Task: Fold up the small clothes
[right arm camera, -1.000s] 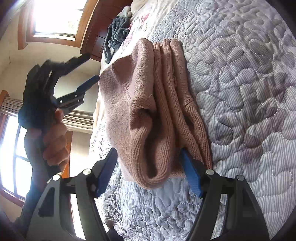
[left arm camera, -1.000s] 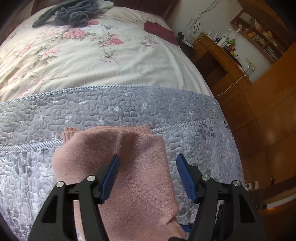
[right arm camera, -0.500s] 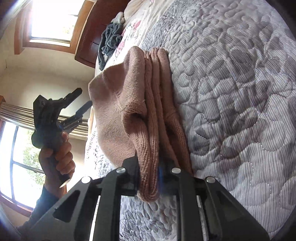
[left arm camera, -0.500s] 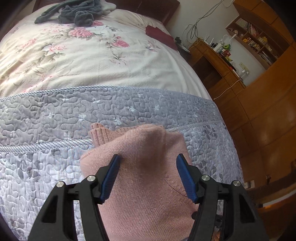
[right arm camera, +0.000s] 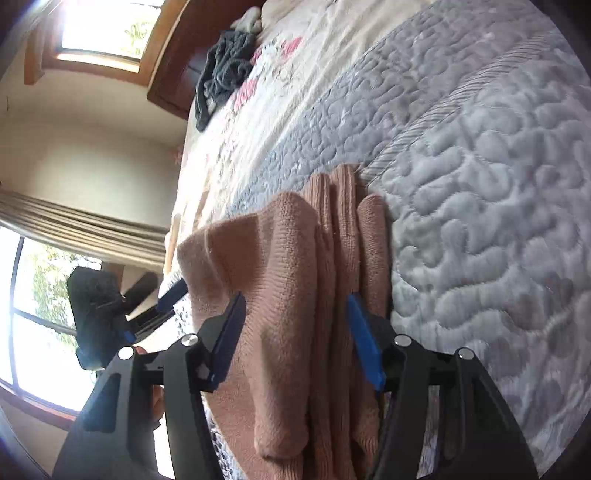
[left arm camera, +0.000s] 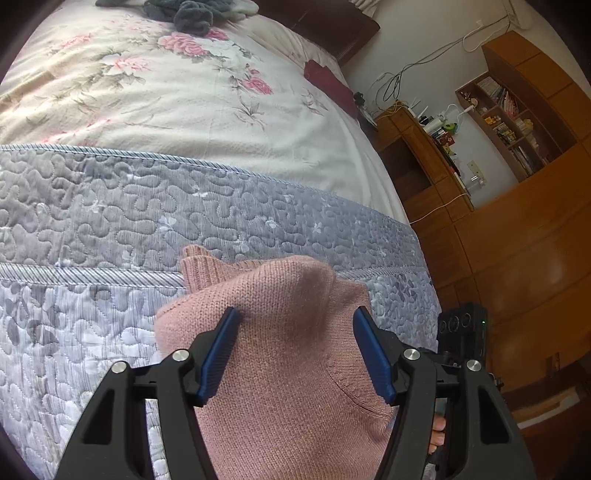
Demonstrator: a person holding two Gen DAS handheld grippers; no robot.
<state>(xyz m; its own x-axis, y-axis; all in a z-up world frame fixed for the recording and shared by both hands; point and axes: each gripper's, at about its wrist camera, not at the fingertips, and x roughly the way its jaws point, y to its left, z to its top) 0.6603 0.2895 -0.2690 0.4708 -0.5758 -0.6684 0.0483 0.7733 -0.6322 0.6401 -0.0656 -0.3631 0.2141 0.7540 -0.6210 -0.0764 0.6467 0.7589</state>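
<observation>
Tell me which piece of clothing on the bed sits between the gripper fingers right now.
The pink knit garment, folded on the grey quilt. Both open grippers, left and right, straddle it. The dark grey clothing lies bunched far off by the headboard.

Daylight pours through the window [right arm camera: 99, 26], blown out white; the bed [left arm camera: 184, 110] is evenly lit, edges bend, corners go black.

Folded sweater [left arm camera: 288, 354] lies on quilt [left arm camera: 110, 221], before bedspread [left arm camera: 166, 96].
</observation>
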